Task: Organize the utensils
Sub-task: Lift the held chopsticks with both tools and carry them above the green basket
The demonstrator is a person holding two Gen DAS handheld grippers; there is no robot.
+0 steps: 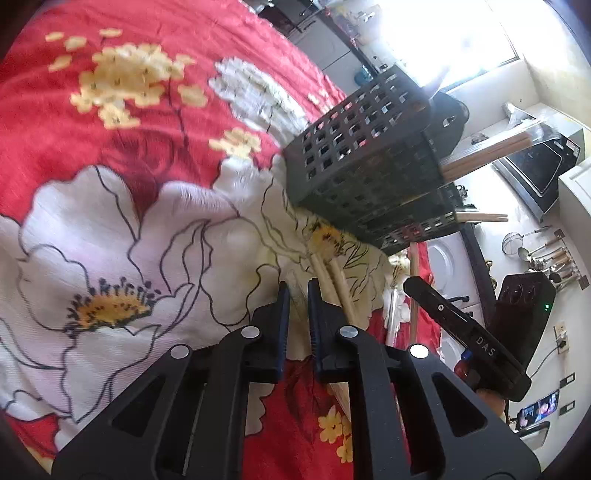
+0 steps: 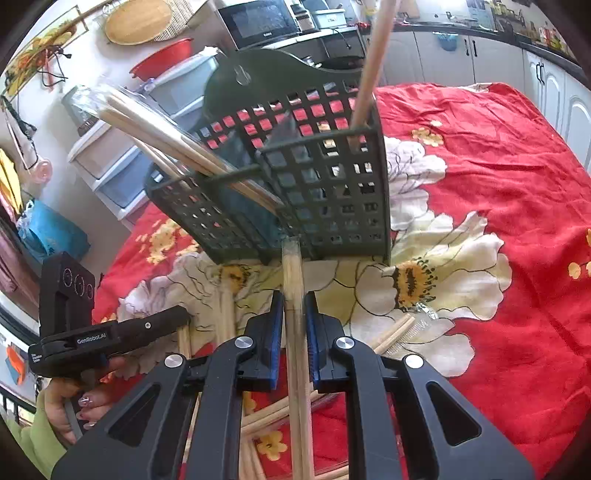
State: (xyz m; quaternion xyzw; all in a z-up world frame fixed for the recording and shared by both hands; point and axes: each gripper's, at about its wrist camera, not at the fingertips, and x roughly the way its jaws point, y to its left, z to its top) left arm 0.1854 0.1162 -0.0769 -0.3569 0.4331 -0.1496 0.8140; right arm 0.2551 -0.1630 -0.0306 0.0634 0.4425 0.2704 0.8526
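A dark perforated utensil caddy (image 2: 295, 177) stands on the red floral cloth; it also shows in the left wrist view (image 1: 365, 162). Wrapped chopsticks (image 2: 155, 125) lean out of its left compartment and a wooden stick (image 2: 373, 62) stands in its right one. My right gripper (image 2: 293, 306) is shut on a wrapped pair of chopsticks (image 2: 293, 280), whose tip is at the caddy's base. My left gripper (image 1: 298, 295) hovers over the cloth with its jaws nearly closed and nothing between them; pale chopsticks (image 1: 332, 277) lie just right of it.
More wrapped chopsticks (image 2: 391, 332) lie loose on the cloth (image 2: 498, 166) below and right of my right gripper. The other gripper body (image 2: 92, 339) is at the left. Kitchen counter, microwave (image 2: 258, 20) and drawers stand behind the table.
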